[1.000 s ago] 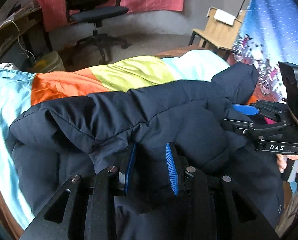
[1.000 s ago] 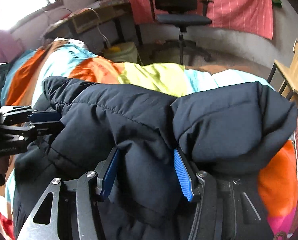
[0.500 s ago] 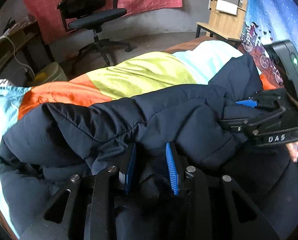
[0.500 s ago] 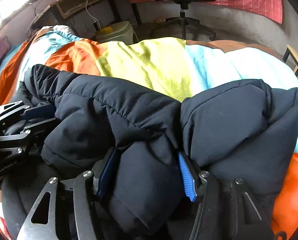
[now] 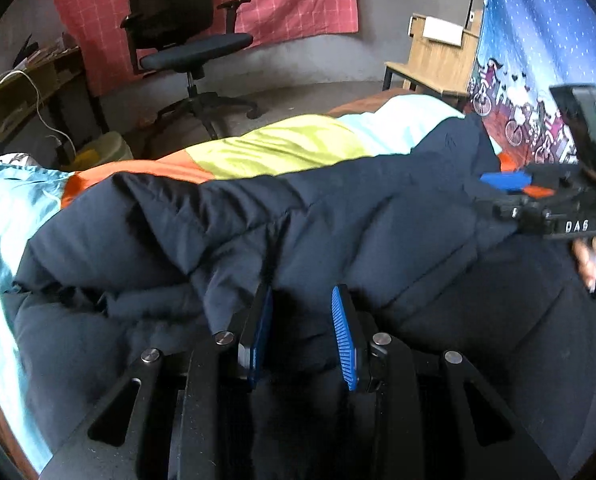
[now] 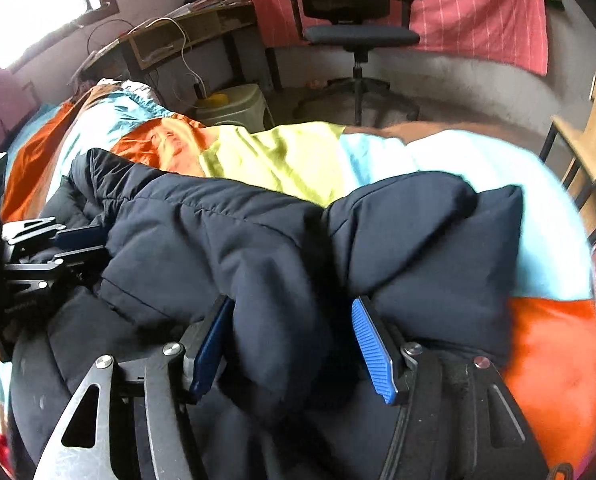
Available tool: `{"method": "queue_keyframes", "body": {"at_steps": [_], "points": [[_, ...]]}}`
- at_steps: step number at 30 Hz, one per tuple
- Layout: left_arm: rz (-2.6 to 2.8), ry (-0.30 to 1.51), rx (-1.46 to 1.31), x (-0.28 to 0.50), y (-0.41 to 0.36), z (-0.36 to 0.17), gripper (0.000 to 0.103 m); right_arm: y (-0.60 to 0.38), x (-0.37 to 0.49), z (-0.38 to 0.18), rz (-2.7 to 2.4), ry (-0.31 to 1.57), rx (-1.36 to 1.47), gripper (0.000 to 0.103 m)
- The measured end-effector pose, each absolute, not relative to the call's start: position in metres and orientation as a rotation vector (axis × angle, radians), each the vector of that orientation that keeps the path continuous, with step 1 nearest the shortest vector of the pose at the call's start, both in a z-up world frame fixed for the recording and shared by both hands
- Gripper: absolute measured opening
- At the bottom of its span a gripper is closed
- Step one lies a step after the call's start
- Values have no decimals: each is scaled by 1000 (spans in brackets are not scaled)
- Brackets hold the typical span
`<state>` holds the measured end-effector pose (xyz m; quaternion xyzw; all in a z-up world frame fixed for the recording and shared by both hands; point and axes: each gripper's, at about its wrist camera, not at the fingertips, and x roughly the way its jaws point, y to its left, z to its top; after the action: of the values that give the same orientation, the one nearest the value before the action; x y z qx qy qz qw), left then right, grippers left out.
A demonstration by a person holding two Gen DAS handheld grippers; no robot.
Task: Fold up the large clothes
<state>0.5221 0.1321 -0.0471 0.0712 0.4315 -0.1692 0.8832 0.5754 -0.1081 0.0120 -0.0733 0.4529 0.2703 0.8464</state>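
A large dark navy puffer jacket (image 5: 337, 216) lies folded over on a bed and also fills the right wrist view (image 6: 226, 240). My left gripper (image 5: 301, 332) is shut on a thick fold of the jacket, the fabric bunched between its blue pads. My right gripper (image 6: 294, 344) is shut on another thick fold, its blue pads pressed wide apart by the padding. The right gripper also shows at the right of the left wrist view (image 5: 505, 182), and the left gripper at the left of the right wrist view (image 6: 78, 236).
The bed has a striped cover of orange, yellow-green and pale blue (image 5: 282, 148). A black office chair (image 6: 353, 28) stands beyond the bed. A wooden desk (image 6: 170, 44) is at the left and a wooden side table (image 5: 437, 56) at the right.
Both grippers have carried the held fold down and forward, so it now lies lower on the rest of the jacket. Their grips have not changed.
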Motion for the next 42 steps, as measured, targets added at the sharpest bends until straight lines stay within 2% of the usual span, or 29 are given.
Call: {"method": "queue_keyframes", "body": {"at_steps": [3,7,11,16,21,27,32,35,36,41,42], "points": [[-337,948,78,532,136,-56,27,-101,575,6,525,960,-193,61],[-310,962,80,537,132,-60,27,-100,591,-31,480,1052,-106,74],[-321,933,64,529,137,-59,27,-114,580,-11,504,1028,-54,75],[-318,921,63,523,139,-56,27,-140,564,36,499,865,-4,75],[-299,924,50,519,139,-56,27,-122,580,12,430,957,-100,75],[-264,937,64,520,134,-59,27,-116,576,-14,391,970,-155,74],[-224,908,65,511,130,-47,27,-128,570,1,382,963,-95,76],[-220,873,10,502,133,-36,37,-138,561,14,391,932,-31,77],[-207,861,-4,500,134,-33,43,-138,558,19,390,912,-30,77],[-179,841,-84,495,136,-19,48,-139,551,30,368,881,-32,82],[-177,835,-92,492,135,-16,57,-141,550,32,371,876,-21,83]]}}
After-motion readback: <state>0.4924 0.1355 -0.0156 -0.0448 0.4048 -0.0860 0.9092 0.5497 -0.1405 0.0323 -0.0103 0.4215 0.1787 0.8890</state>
